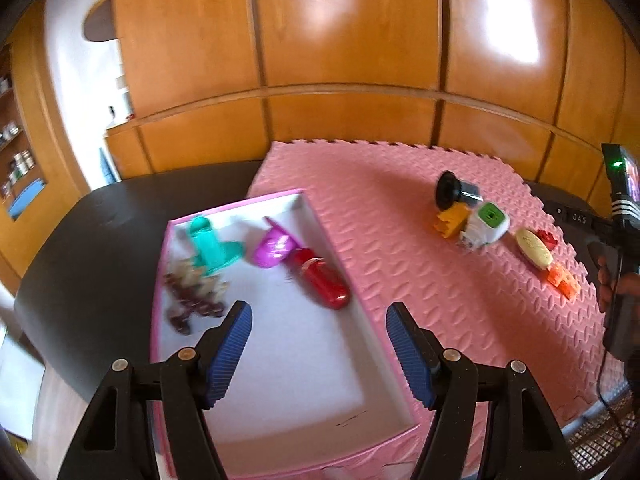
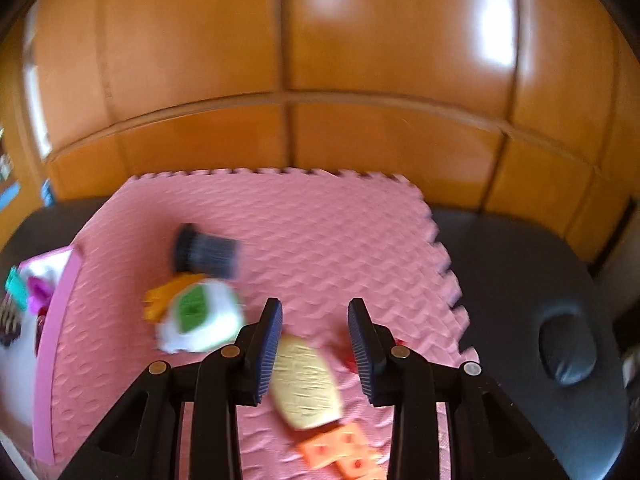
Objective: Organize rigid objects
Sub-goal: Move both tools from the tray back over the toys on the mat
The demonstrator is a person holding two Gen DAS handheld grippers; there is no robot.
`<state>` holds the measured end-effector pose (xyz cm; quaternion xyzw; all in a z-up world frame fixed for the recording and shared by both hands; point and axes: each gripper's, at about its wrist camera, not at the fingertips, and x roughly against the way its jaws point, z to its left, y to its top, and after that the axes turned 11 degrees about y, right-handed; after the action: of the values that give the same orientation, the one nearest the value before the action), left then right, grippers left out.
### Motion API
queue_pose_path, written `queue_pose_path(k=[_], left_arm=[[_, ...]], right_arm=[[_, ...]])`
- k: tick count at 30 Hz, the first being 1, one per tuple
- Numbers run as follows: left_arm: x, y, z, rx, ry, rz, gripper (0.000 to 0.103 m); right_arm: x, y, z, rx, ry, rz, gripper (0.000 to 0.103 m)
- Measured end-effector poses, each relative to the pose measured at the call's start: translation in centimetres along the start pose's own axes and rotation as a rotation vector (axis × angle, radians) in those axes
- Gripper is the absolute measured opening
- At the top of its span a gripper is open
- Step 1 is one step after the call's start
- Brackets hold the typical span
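My left gripper (image 1: 318, 316) hangs open over the white floor of the pink box (image 1: 236, 208), with nothing between its blue pads. In the box lie a teal toy (image 1: 212, 248), a purple toy (image 1: 272, 250), a red bottle (image 1: 324, 284) and a brown cluster (image 1: 192, 300). My right gripper (image 2: 314, 308) hovers over the pink foam mat (image 2: 320, 232), jaws narrowly apart and gripping nothing. Below its fingers a yellow oval toy (image 2: 304, 384) lies on the mat, with an orange brick (image 2: 340, 452) in front of it and a red piece (image 2: 350, 360) beside it.
Left of the right gripper sit a white cube with a green top (image 2: 200, 316), an orange block (image 2: 160, 296) and a dark ribbed cylinder (image 2: 208, 254). The mat lies on a dark table (image 2: 520, 260) against a wooden wall. A hand (image 1: 612, 280) holds the right gripper's handle at the right edge.
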<state>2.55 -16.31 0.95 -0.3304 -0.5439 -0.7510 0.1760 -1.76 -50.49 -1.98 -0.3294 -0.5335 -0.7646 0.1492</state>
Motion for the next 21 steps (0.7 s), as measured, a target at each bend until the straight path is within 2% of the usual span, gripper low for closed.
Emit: queue_pose_path(k=[3,6,9,14,21], left_arm=[[-0.9,1.3,-1.8,-0.013,-0.022,0.016,0.070],[-1.9,2.5,-4.1,-0.044,-0.044,0.020,0.070],[-3.4,3.8,-6.5,-0.103,-0.037,0.018,0.069],[-6.4,5.8,-10.2,-0.191,-0.053,0.032,0.059],[-11.0,8.0,-14.4,-0.287,-0.080,0.053,0.054]], right_arm=[[0.0,0.3,-2.0,-0.107,0.028,0.005,0.034],[0.4,0.2,-2.3,-0.149,0.052,-0.012,0.034],[0.6,0.3,-1.8,-0.139,0.059,-0.009,0.034],[0.6,0.5,-0.9,-0.112,0.092,-0.004,0.034],[0.6,0.5,-1.1,-0.143,0.125,0.006,0.034]])
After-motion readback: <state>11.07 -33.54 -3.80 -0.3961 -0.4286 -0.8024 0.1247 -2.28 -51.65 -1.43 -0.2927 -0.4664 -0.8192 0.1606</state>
